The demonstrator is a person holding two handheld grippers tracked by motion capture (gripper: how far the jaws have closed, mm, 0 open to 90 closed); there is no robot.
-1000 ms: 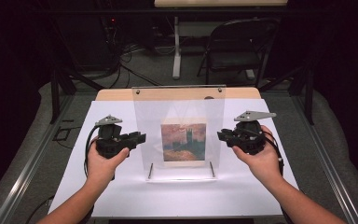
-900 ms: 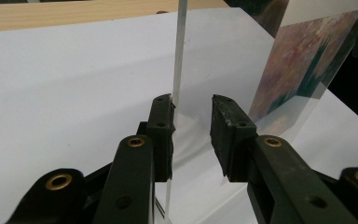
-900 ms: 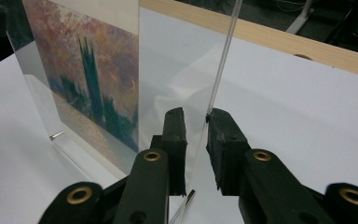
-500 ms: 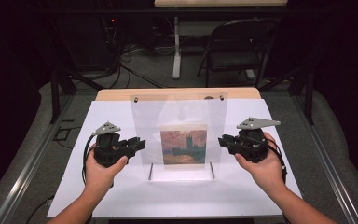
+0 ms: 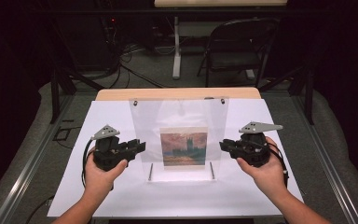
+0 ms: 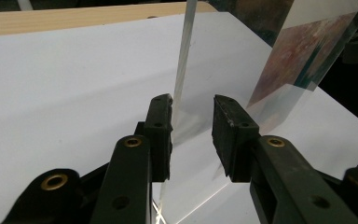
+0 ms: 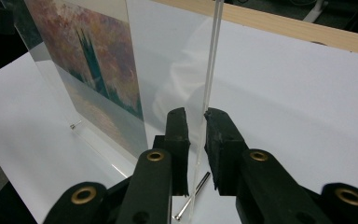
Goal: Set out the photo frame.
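- The high view shows a clear frame (image 5: 179, 135) standing upright in the middle of the white worktop (image 5: 121, 200), with a small painted picture (image 5: 183, 147) low in its panel and two metal pins (image 5: 150, 171) at its foot.
- In that view the left claw (image 5: 137, 147) sits at the frame's left edge and the right claw (image 5: 224, 145) at its right edge, each in a hand that comes in from the bottom.
- The high view also shows a chair (image 5: 235, 46) on the floor well behind the frame.
- The left claw view brings out what the high view cannot: the frame's thin edge (image 6: 182, 65) runs up between the two jaws of the left claw (image 6: 192, 116).
- There the edge stands just beside the left-hand jaw and apart from the right-hand one, so the jaws stand narrowly apart around the frame and do not press it; they have just been easing a little wider.
- The picture (image 6: 298, 56) shows in that view on the far side of the frame, seen slantwise.
- The right claw view shows the frame's other edge (image 7: 212, 65) between the jaws of the right claw (image 7: 196, 121).
- That gap is very narrow and has just been closing; the edge lies against the right-hand jaw, but whether both pads press on it I cannot tell.
- That view also shows a pin (image 7: 192, 196) lying on the worktop at the frame's foot, just under the jaws, and the picture (image 7: 93, 60) on the near face of the frame.
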